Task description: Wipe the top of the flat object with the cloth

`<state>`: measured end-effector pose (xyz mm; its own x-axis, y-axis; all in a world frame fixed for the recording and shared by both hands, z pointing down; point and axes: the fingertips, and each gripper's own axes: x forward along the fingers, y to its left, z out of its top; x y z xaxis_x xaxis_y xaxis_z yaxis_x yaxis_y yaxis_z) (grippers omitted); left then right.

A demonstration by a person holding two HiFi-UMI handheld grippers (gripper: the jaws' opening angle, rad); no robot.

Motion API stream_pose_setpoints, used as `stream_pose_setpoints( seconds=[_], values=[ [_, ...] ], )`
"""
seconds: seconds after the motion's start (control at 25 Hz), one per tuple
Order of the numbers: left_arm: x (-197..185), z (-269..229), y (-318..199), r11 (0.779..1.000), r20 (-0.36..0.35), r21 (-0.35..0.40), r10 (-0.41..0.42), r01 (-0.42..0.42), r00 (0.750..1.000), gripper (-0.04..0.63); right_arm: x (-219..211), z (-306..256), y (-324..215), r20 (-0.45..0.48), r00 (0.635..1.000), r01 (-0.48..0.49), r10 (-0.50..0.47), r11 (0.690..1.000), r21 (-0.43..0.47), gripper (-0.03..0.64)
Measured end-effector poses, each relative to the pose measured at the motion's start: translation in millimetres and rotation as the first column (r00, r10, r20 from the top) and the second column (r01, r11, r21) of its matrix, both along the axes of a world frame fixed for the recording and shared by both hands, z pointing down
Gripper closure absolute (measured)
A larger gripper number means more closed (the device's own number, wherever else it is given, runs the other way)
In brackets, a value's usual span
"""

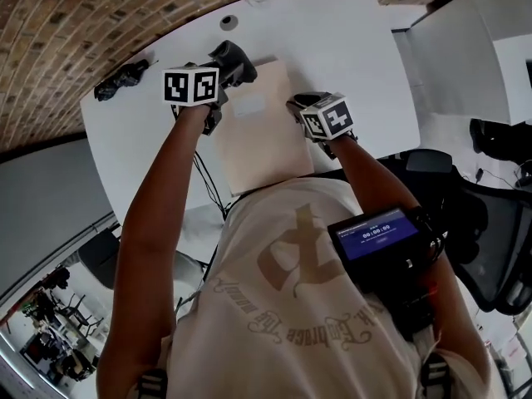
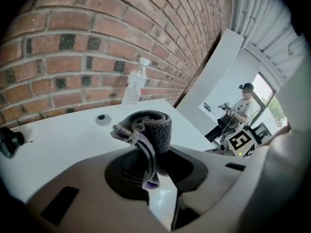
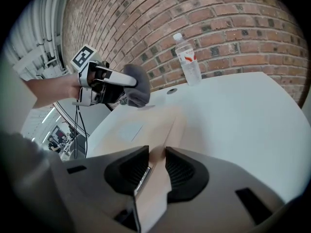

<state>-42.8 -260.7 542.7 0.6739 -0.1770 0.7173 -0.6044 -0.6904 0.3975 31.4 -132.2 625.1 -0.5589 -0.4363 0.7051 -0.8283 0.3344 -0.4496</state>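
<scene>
Grey cloth (image 2: 151, 127), pinched tight in the left fingers (image 2: 124, 171), is hovering by the beige flat object (image 3: 138, 125) lying toward the near edge of the surface (image 1: 357, 48); right fingers (image 3: 129, 171) are clamping its side, possibly slipping under wiping pressure.

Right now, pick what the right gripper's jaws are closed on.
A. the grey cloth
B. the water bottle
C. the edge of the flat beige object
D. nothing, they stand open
C: in the right gripper view the right gripper pinches the near edge of the flat beige object, while the grey cloth sits in the left gripper.
</scene>
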Motion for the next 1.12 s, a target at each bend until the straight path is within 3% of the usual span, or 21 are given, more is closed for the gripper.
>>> stream_pose_setpoints(
  seconds=[0.12, 0.28, 0.56, 1.12],
  values=[
    [37.8, 2.9, 13.2, 0.997, -0.043, -0.029, 0.072, -0.073, 0.996, 0.495, -1.0, -0.3, -0.5, 0.000, 1.000, 0.006, -0.006, 1.000, -0.006, 0.497],
    [71.7, 15.6, 27.0, 0.986, -0.019, -0.056, 0.155, -0.156, 0.988, 0.495, -3.8, -0.6, -2.3, -0.010, 0.999, 0.031, -0.031, 1.000, 0.000, 0.497],
    [102.6, 33.8, 37.5, 0.981, 0.027, -0.093, 0.171, -0.168, 0.985, 0.495, 1.8, -2.0, 1.7, -0.006, 0.999, 0.043, -0.043, 0.999, 0.005, 0.497],
    [36.1, 54.2, 31.5, 0.990, 0.167, -0.105, 0.110, -0.093, 0.980, 0.495, -0.4, 0.1, 1.4, -0.030, 0.998, 0.063, -0.063, 0.998, 0.008, 0.497]
  ],
)
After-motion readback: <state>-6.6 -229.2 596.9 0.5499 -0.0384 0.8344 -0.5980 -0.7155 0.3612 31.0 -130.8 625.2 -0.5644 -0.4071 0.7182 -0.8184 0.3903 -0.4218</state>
